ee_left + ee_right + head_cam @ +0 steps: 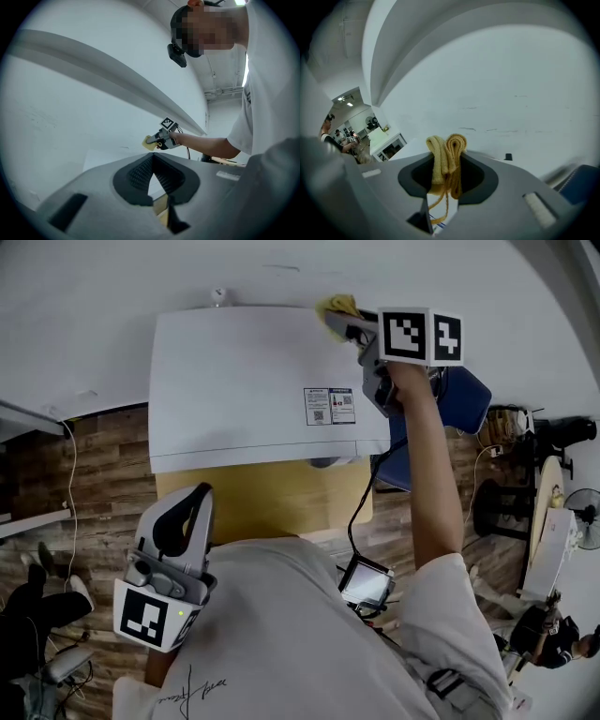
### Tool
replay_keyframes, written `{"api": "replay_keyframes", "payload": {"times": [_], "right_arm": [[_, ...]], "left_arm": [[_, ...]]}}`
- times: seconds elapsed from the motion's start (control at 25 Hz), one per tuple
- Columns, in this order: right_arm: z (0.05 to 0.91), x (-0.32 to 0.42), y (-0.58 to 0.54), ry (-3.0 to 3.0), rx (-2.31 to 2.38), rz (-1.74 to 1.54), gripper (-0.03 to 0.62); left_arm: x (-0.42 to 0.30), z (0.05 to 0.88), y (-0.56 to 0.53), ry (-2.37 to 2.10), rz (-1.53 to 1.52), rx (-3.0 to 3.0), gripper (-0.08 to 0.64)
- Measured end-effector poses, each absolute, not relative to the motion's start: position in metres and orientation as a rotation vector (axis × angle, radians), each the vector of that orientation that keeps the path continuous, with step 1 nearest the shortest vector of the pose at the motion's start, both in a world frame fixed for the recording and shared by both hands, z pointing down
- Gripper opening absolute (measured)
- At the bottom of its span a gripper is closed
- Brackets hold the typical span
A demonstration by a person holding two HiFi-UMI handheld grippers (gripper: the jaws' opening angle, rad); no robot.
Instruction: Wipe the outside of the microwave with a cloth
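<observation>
The right gripper (446, 161) has its fingers clamped on a folded yellow cloth (446, 149). The cloth's bunched edge sticks out past the tips and loose threads hang below. From the head view, the cloth sits at the far right edge of the white microwave's (244, 381) top, close to the wall. The left gripper (151, 163) is held back near the person's chest, its fingers together at the tips with nothing between them.
</observation>
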State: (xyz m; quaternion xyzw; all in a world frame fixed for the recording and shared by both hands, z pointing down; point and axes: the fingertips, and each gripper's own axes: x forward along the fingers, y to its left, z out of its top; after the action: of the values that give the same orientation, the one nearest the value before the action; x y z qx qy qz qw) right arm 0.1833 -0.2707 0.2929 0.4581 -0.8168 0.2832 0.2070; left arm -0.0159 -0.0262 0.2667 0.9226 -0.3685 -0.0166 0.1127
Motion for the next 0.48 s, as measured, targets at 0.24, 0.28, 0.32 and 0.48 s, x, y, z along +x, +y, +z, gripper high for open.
{"api": "replay_keyframes", "payload": {"times": [0.24, 0.28, 0.32, 0.48], "right_arm": [[0.303, 0.249, -0.268, -2.177, 1.401, 0.776, 0.123], [0.305, 0.258, -0.269, -2.152, 1.422, 0.748, 0.123], [0.307, 0.267, -0.269, -2.120, 1.443, 0.706, 0.123], [0.321, 0.294, -0.264, -1.976, 1.486, 0.553, 0.123]], "left_arm": [[0.001, 0.261, -0.028, -1.065, -0.064, 2.732, -0.009], [0.002, 0.261, -0.027, -1.067, -0.073, 2.730, -0.009], [0.002, 0.260, -0.026, -1.074, -0.088, 2.722, -0.009], [0.000, 0.264, -0.022, -1.084, -0.128, 2.669, -0.009]]}}
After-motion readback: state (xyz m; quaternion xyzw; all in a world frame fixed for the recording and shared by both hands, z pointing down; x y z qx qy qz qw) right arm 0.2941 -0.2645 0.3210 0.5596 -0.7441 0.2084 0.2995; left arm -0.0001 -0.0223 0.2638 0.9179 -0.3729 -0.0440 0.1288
